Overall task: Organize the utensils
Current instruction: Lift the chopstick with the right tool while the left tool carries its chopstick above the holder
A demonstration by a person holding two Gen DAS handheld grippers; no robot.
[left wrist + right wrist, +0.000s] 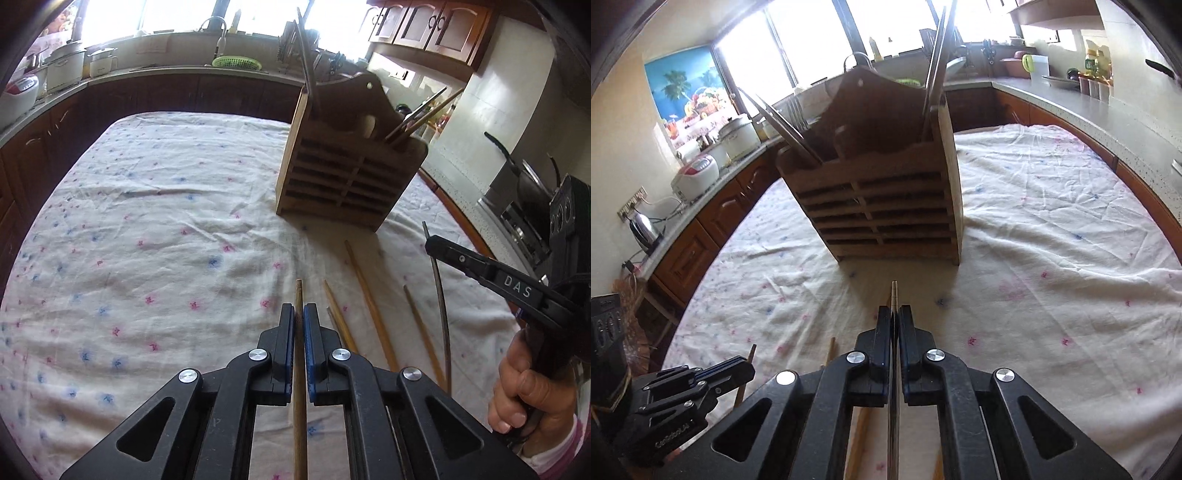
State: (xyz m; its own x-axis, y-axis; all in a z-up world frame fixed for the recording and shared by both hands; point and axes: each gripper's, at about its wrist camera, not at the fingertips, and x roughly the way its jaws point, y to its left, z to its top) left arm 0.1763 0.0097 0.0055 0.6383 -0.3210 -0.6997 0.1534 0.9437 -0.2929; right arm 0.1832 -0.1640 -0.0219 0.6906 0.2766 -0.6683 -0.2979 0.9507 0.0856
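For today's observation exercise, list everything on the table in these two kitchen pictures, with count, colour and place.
Tablecloth: one, white with pink and blue flowers, covering the table.
Wooden holder: one, brown, upright mid-table, utensils standing in its end slots.
Loose chopsticks: at least four, tan, flat on the cloth near the holder.
Held wooden chopstick: one, tan, in the left hand-held gripper.
Held metal chopstick: one, grey, in the right hand-held gripper.
Hand: one, gripping the right handle.
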